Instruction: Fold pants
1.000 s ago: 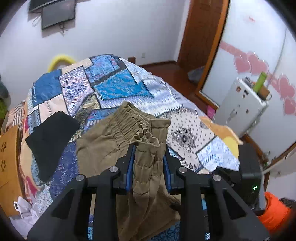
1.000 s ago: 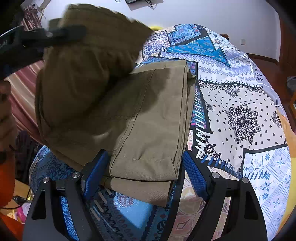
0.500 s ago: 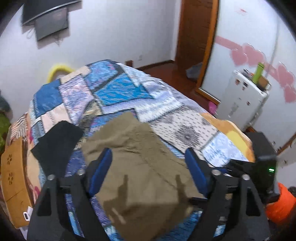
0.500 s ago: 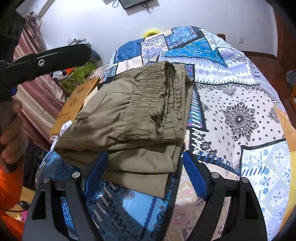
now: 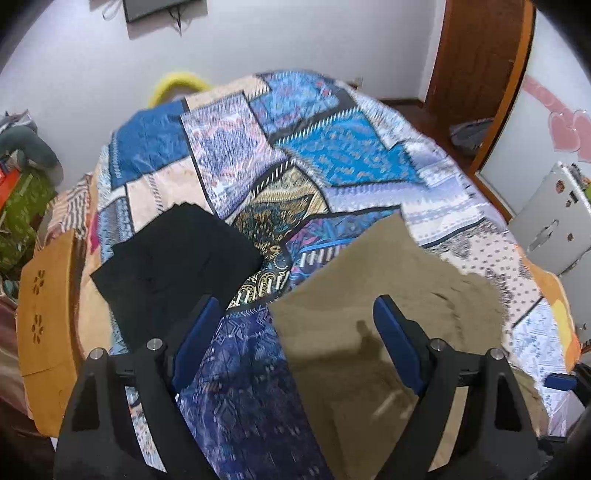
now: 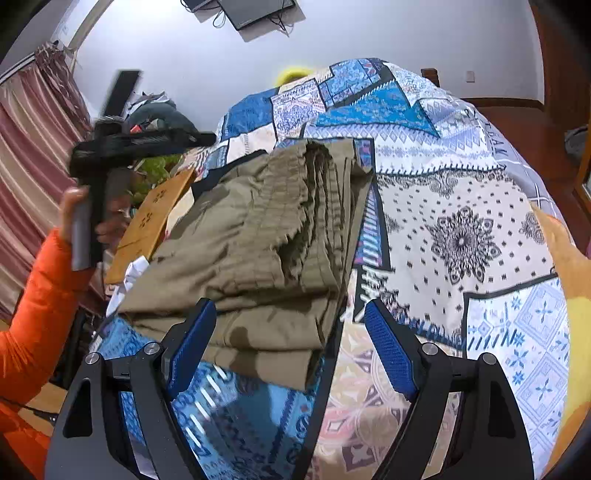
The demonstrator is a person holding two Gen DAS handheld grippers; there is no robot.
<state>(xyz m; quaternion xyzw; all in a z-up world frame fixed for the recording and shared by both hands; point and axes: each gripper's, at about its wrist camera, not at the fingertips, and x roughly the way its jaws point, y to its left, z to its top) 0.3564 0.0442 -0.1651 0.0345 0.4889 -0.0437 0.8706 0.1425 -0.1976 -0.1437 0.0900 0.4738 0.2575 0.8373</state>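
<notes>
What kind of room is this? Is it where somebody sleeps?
Most likely a bedroom. A big bed with a patchwork bedspread fills the room, folded olive pants lie on it, a screen hangs on the wall, and striped curtains are at the side.

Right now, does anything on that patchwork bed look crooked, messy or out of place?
Only slightly. The folded olive-brown pants sit at an angle on the patchwork bedspread, their layers not squared: the lower edges stick out beyond the top fold and the elastic waistband is rumpled. A flat black cloth lies beside them. Nothing looks spilled or damaged.
</notes>
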